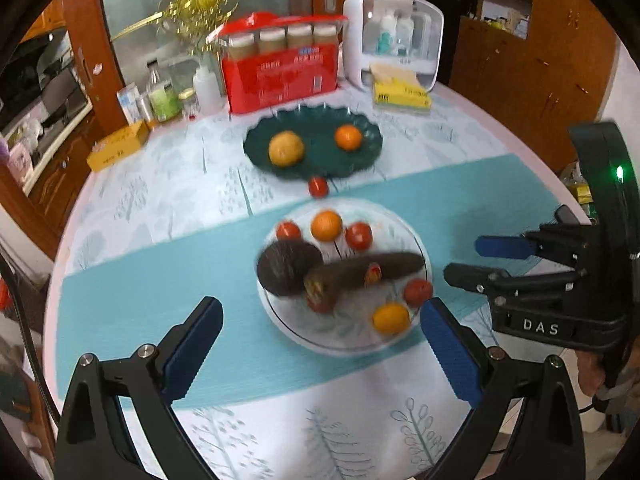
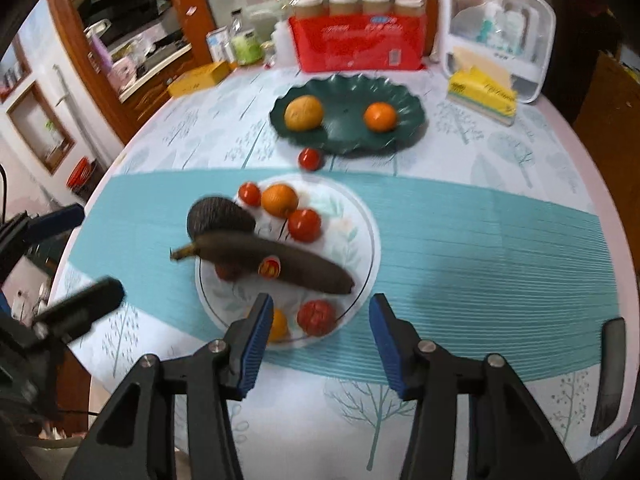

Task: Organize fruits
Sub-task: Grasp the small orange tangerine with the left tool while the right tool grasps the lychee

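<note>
Round table under a pale tree-printed cloth (image 2: 500,152) crossed by a teal ribbed mat (image 2: 480,240). On the mat, a clear glass plate (image 2: 360,204) holds a blackened banana (image 2: 276,260) bearing a small red-and-yellow sticker, writing unreadable; its long axis runs from stem at near left to tip at right. With it lie a dark brown avocado (image 2: 218,216), oranges and red tomatoes. Farther off, a dark green scalloped dish (image 2: 408,100) carries a yellow fruit and an orange; one tomato (image 2: 310,159) lies between the two. Left gripper (image 1: 322,344) stands open and empty; right gripper (image 2: 320,344), marked "DAS", open and empty.
</note>
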`<state>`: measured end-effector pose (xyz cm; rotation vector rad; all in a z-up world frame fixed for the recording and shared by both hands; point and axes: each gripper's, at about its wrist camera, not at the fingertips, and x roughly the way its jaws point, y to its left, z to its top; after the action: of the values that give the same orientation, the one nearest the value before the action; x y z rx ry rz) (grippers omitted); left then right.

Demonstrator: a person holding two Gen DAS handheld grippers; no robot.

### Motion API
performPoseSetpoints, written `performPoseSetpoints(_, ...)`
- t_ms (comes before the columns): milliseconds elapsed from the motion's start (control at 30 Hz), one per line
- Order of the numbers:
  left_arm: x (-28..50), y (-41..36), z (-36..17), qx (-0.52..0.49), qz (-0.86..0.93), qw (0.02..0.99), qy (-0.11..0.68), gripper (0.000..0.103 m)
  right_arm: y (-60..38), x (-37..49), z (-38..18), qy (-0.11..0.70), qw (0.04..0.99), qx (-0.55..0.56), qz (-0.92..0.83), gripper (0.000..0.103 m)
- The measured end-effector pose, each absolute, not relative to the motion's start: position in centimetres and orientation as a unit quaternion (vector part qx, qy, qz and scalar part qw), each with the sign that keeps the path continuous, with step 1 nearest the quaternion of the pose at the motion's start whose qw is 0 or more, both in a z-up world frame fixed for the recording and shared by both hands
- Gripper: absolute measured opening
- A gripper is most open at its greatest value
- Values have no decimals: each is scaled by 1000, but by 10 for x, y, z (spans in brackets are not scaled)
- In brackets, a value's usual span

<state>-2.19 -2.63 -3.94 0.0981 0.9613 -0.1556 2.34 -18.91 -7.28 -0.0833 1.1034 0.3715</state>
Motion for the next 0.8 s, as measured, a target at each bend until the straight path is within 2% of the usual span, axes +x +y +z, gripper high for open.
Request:
performPoseSetpoints(233,-24,-44,-103,2,-49,864,500,98,-189,31,-108,540,806,-64,233,42)
performPoseSetpoints(333,-20,-47,-120,-16,-34,858,512,96,-190,38,-122,549,795,-63,251,37)
performPoseSetpoints(800,-4,-46,-132,-49,9,861,506,95,-191,61,-149,567,750,-39,337,30)
